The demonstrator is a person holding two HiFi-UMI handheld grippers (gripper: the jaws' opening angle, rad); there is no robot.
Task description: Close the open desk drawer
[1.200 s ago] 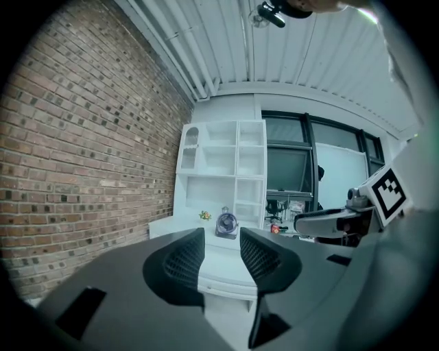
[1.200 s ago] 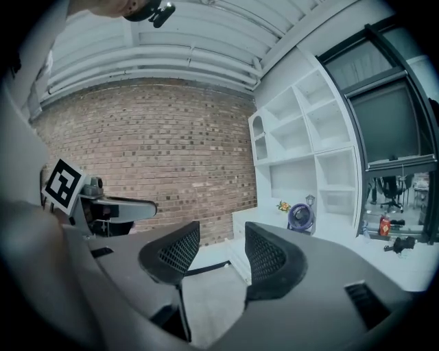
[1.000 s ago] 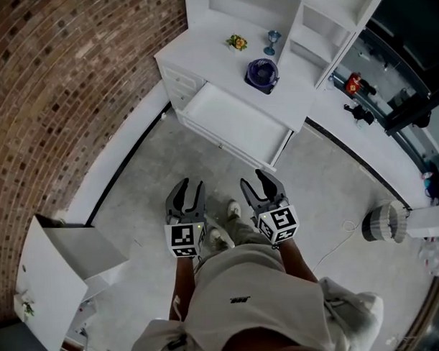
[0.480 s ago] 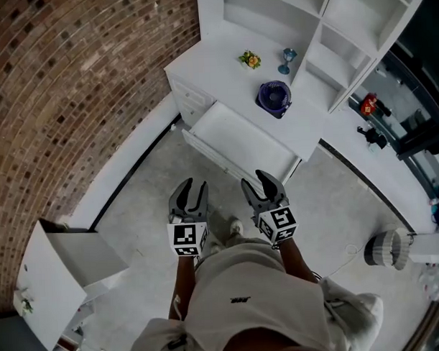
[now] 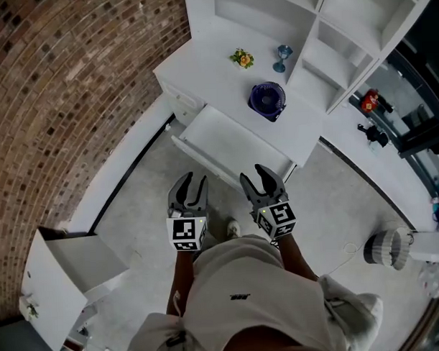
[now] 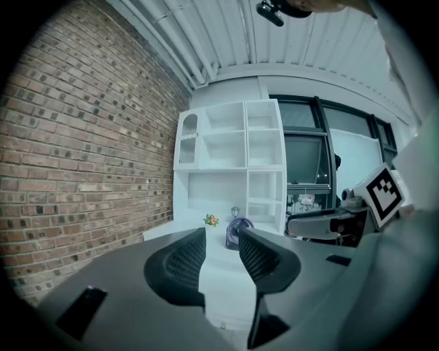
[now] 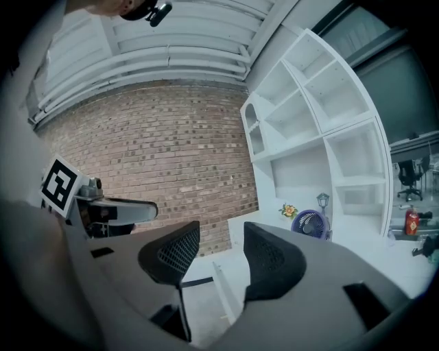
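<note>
A brick wall [image 5: 65,90] fills the left. The left gripper [image 5: 194,180] has its jaws together on nothing, near the front of the drawer [image 5: 236,134], which stands pulled out of the white desk [image 5: 208,60]. The right gripper [image 5: 255,176], just beside the left, is likewise closed and empty. A purple fan [image 5: 266,99] sits on the desk.
</note>
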